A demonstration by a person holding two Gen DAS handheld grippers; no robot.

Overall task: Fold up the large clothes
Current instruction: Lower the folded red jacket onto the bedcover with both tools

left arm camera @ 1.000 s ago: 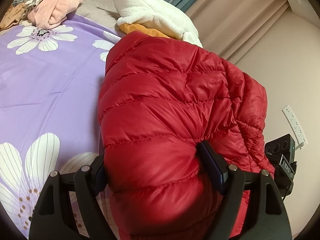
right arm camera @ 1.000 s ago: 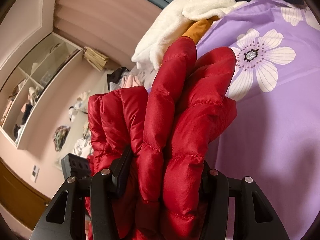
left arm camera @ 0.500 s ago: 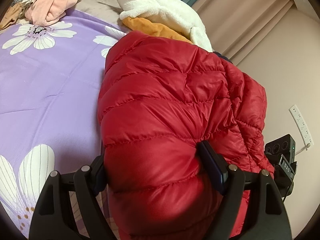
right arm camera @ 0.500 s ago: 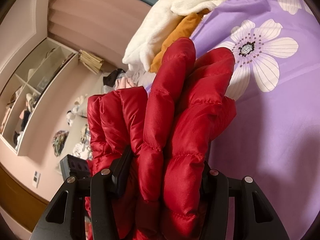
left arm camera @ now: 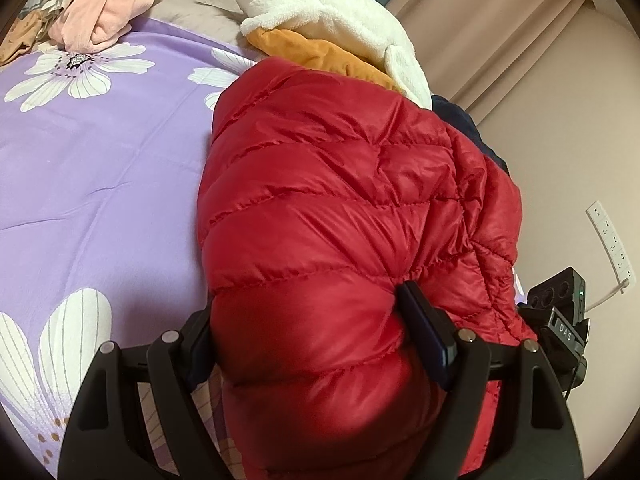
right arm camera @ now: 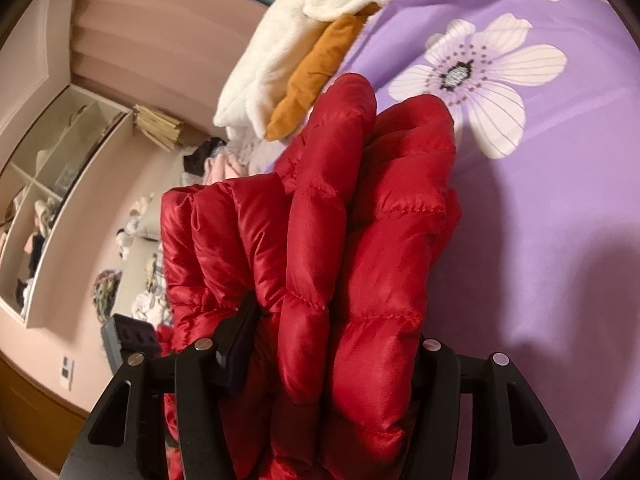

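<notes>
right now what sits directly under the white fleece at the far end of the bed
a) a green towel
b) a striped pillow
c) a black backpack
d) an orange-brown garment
d: in the left wrist view an orange-brown garment pokes out from beneath the white fleece, just beyond the red puffer jacket.

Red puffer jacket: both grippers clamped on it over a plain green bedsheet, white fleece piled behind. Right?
Not quite: the bedsheet is purple with white flowers, as the left wrist view shows. Both the left gripper and right gripper hold the red puffer jacket; white fleece lies behind.
</notes>
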